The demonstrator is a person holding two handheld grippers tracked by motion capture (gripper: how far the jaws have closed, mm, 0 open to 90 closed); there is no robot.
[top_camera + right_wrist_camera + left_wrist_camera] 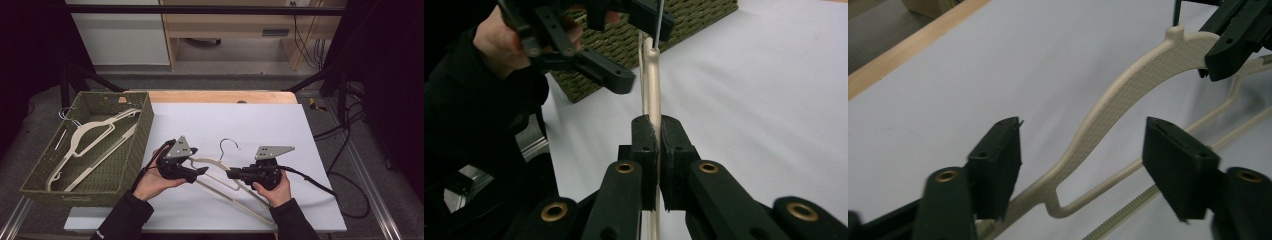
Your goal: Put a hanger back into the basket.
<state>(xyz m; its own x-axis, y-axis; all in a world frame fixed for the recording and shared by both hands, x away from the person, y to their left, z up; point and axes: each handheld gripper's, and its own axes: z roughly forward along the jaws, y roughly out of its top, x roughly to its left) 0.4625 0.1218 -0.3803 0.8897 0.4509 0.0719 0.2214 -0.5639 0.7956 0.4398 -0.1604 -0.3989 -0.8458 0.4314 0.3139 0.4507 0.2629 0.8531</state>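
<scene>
Cream plastic hanger [220, 172] pinched in the right gripper [231, 174]; left gripper [204, 171], at nine o'clock, gapes wide around its shoulder.

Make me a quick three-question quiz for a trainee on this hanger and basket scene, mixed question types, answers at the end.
1. True or false: the right gripper is shut on the cream hanger lying on the white sheet.
2. Multiple choice: how do the left gripper jaws stand? A) clamped on the hanger's metal hook B) open, one on each side of the hanger's arm C) shut on the basket rim
3. Fill in: the green woven basket sits at the table's ___ side in the high view and holds more hangers.

Key: 1 true. 2 B. 3 left.
</scene>
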